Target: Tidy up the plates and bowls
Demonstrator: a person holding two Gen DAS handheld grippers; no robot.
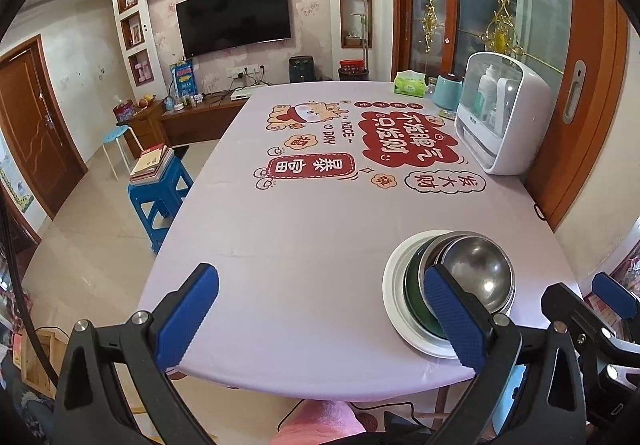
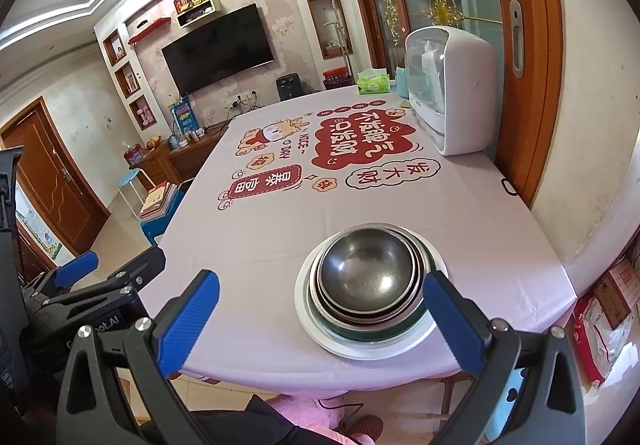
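A stack stands near the table's front right: a white plate (image 1: 394,295) (image 2: 306,309) at the bottom, a green bowl (image 1: 414,299) (image 2: 360,330) on it, and nested steel bowls (image 1: 476,271) (image 2: 366,271) on top. My left gripper (image 1: 320,317) is open above the front edge, left of the stack, its right finger overlapping the plate in view. My right gripper (image 2: 320,319) is open too, pulled back from the stack, nothing between its fingers. Each gripper shows at the edge of the other's view: the right gripper (image 1: 608,309), the left gripper (image 2: 92,273).
The table (image 1: 300,229) wears a pink cloth with red cartoon prints. At its far right stand a white dish cabinet (image 1: 504,113) (image 2: 452,89), a blue kettle (image 1: 448,91) and a tissue box (image 1: 409,83) (image 2: 373,81). A blue stool (image 1: 160,189) with books stands left.
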